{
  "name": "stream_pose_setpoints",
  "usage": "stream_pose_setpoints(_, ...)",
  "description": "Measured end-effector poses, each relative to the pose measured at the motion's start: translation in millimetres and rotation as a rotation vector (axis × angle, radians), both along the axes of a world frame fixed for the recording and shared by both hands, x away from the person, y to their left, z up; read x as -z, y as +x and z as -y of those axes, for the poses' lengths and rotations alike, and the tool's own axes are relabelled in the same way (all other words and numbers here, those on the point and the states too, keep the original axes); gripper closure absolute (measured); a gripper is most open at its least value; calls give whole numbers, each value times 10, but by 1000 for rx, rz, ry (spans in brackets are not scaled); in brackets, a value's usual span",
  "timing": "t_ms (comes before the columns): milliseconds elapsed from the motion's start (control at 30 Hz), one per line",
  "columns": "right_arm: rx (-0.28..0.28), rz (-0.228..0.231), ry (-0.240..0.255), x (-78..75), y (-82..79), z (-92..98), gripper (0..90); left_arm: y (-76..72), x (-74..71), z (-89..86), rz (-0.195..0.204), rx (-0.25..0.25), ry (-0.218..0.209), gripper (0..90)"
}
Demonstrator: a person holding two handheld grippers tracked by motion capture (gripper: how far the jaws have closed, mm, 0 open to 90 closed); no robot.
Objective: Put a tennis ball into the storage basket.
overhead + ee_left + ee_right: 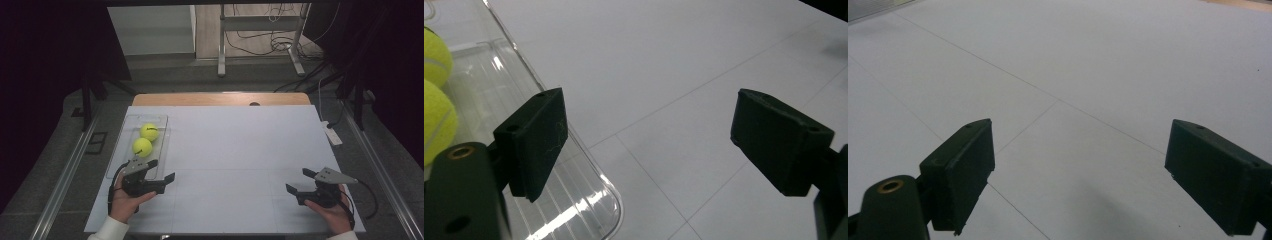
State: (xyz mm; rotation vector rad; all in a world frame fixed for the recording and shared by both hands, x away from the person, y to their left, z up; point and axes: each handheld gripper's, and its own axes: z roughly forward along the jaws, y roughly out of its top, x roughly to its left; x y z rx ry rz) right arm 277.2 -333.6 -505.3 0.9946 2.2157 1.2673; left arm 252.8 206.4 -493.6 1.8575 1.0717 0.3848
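Both hands sit at the near edge of the table point(225, 150), one toward each corner. Left gripper point(161, 170) hangs just past the near end of the tray point(159, 118), jaws apart with nothing between them. Right gripper point(299, 181) rests near the right corner, also spread wide and empty. On the left side of the table the clear tray holds two balls, one point(142, 147) nearer and one point(149, 132) behind it, touching or nearly so. By my reading both balls are stowed, and little is left beyond drawing the left hand back.
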Motion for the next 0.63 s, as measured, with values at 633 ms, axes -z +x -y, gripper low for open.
stream_pose_setpoints(633,-1,6,9,-12,5,6,130,-10,-43,-51,13,-15,-8,161)
